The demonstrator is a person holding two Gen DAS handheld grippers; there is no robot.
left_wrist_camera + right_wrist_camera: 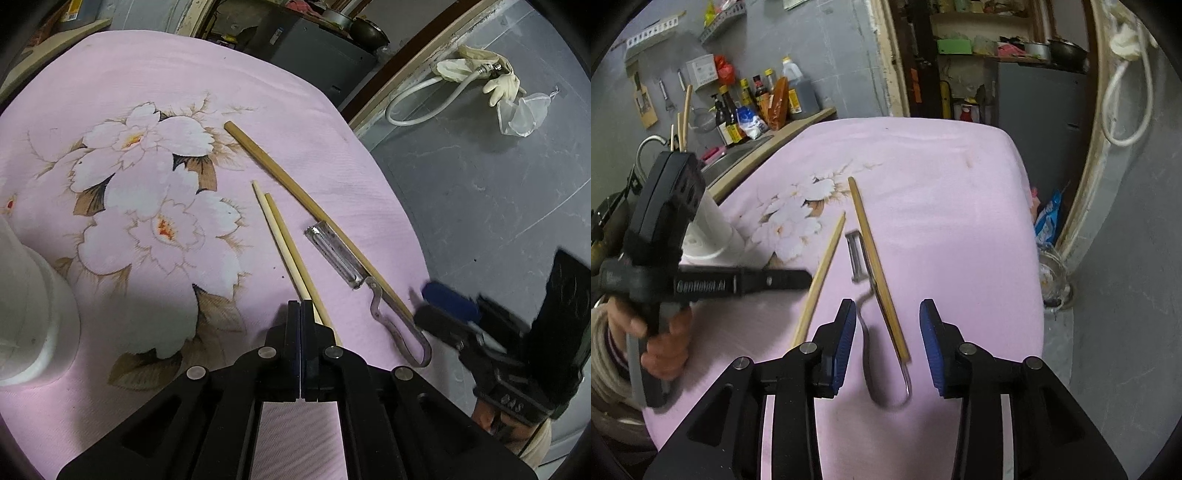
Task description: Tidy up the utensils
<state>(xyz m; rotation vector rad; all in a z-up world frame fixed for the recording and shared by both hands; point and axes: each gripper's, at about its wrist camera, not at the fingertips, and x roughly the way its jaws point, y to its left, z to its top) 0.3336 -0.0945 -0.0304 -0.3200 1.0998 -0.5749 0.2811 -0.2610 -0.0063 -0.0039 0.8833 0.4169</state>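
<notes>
Two pale chopsticks (284, 243) lie side by side on the pink flowered cloth (147, 92). My left gripper (301, 306) is shut, its tips just left of their near ends, nothing visible between the pads. To the right lie a longer, darker chopstick (295, 192) and a metal peeler (336, 254), touching each other. In the right wrist view my right gripper (888, 332) stands open, and the peeler's looped handle (882, 369) and the dark chopstick's near end (897, 339) lie between the blue pads (846, 332), untouched. The left gripper (807, 275) reaches the pale pair (823, 266) from the left.
A white cylindrical holder (33, 314) stands at the cloth's left edge, and chopsticks (685, 114) rise behind the left gripper there. The table's right edge drops to grey floor with a hose and gloves (480, 74). Bottles (757, 107) line a counter at the back left. A hand (661, 343) holds the left gripper.
</notes>
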